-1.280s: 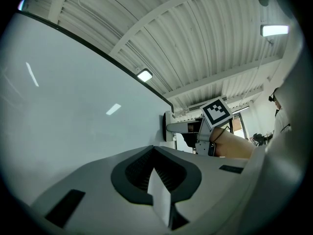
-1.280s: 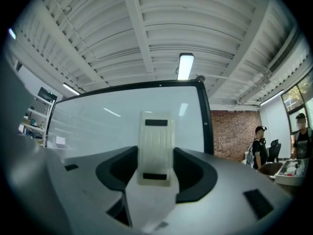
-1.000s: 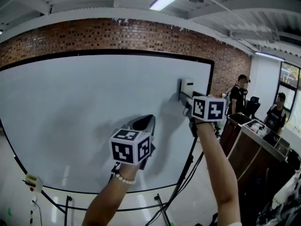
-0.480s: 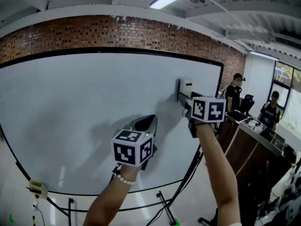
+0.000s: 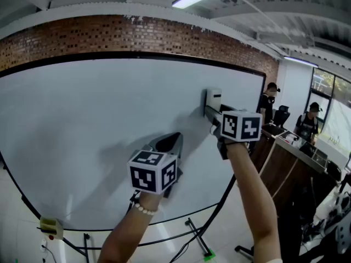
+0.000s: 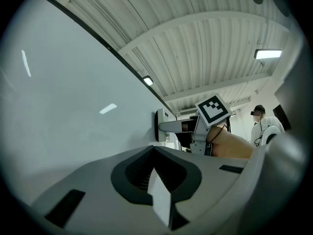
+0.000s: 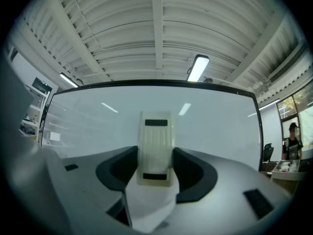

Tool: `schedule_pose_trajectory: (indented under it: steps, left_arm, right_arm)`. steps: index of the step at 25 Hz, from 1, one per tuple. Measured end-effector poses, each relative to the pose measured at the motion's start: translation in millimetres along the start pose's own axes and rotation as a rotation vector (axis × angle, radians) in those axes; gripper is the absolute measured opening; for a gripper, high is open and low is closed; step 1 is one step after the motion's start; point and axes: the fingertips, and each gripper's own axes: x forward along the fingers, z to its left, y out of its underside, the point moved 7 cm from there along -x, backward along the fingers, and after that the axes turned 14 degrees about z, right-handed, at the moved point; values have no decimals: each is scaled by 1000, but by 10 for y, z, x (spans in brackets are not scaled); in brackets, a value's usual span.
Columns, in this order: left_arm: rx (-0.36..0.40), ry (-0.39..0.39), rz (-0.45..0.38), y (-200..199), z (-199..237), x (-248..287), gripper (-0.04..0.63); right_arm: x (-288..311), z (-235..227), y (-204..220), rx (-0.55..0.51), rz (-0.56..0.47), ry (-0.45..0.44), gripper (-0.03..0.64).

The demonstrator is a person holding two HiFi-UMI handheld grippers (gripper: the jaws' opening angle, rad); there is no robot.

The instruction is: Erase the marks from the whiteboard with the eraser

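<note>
The right gripper (image 7: 155, 152) clamps a cream rectangular plastic eraser (image 7: 155, 131), long axis upright, its flat face on the large white whiteboard (image 5: 82, 119) near the right edge. The two dark labels on its back are too blurred to read. The left gripper (image 6: 154, 152), jaws together and empty, is lower, near the board.

The left gripper (image 5: 171, 140) and right gripper (image 5: 210, 112) have pale grey bodies, dark-lined jaws, and white cubes (image 5: 153, 171) with black square markers. A white bead bracelet (image 5: 143, 209) rings the left wrist.
</note>
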Motion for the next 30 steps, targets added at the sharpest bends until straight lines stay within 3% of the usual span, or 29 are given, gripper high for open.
schedule_pose_trajectory:
  steps: [17,25,30]
  left_arm:
    - [-25,-29,24,119,372,-655,-12]
    - [-58,-93,19,88,247,-598,-12]
    - [-66,-93,20,122,266,-625,-12]
  right_arm:
    - [102,1055,-46,-4,1,-40,252]
    - [32,954,-60,-7,-3,-45,252]
    - [44,1066,-62,-12,0,-55,252]
